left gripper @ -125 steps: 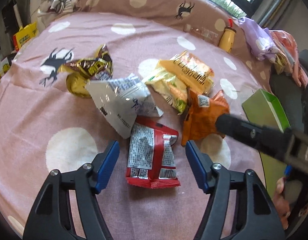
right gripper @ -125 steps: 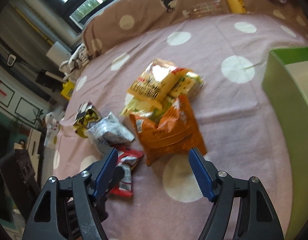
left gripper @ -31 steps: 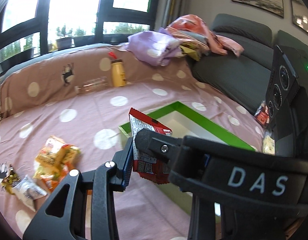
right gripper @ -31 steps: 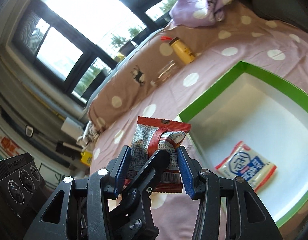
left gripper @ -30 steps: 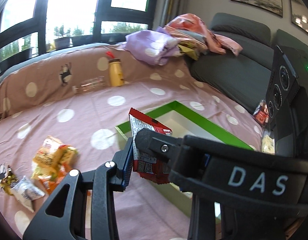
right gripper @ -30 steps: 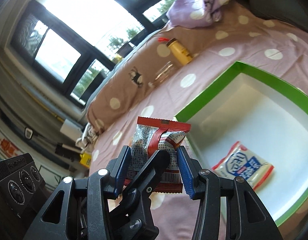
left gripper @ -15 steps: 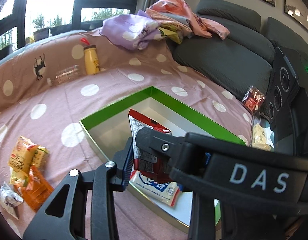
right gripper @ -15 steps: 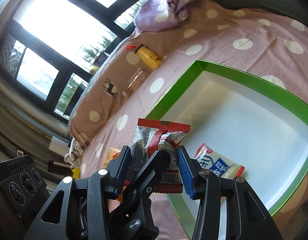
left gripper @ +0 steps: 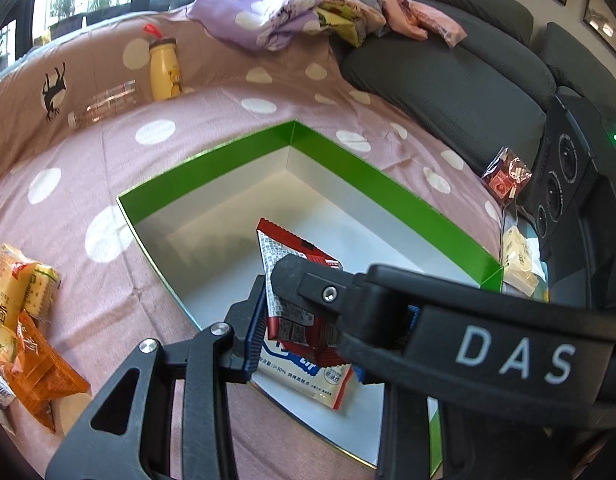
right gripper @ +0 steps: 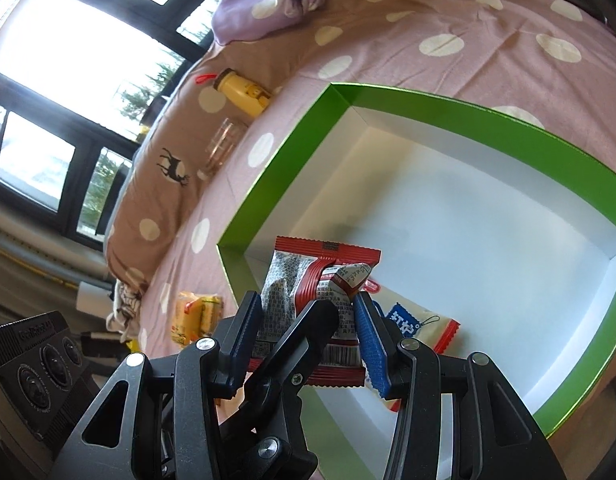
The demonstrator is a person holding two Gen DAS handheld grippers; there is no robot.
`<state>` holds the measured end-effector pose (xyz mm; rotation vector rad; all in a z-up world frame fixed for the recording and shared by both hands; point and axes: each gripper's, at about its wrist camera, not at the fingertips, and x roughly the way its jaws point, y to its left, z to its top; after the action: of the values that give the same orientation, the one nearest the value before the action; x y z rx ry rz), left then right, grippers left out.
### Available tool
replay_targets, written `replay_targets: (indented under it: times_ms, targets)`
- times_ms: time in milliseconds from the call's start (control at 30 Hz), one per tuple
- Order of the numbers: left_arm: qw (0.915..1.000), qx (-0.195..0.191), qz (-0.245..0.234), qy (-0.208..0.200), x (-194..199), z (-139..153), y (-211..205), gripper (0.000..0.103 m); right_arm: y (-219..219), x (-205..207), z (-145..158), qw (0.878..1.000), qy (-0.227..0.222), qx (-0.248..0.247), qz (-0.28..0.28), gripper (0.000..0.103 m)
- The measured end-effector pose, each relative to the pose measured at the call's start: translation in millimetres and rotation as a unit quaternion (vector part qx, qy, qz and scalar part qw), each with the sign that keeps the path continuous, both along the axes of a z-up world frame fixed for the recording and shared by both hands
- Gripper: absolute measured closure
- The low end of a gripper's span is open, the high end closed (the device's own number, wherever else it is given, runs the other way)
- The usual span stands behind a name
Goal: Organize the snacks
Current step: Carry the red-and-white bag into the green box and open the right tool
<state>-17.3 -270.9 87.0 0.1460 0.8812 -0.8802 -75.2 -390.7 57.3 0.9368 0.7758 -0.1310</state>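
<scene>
Both my jaws clamped on red snack packet; green box beneath, white packet just below jaws.

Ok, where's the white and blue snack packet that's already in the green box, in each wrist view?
Left wrist: the white and blue packet lies low centre on the box floor, partly hidden behind the held red packet.
Right wrist: the white and blue packet is lower centre-right, just beyond the right gripper.
Shared landmark: the green box, with the yellow bottle beyond it.
</scene>
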Motion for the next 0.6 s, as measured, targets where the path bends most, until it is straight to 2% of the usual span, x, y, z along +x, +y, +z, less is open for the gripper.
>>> replay_targets:
  times_ms: [200, 600]
  targets:
    - [0.9995, 0.016, 0.001, 0.029, 3.3, -10.1, -5.3, 0.07, -2.9, 3.2, -9.3, 1.0, 0.028, 0.011, -0.004, 0.052]
    - [0.9982, 0.048, -0.01, 0.036, 6.6, -16.5, -16.5, 0.071, -13.0, 3.5, -21.8, 0.998, 0.041, 0.035, -0.017, 0.052]
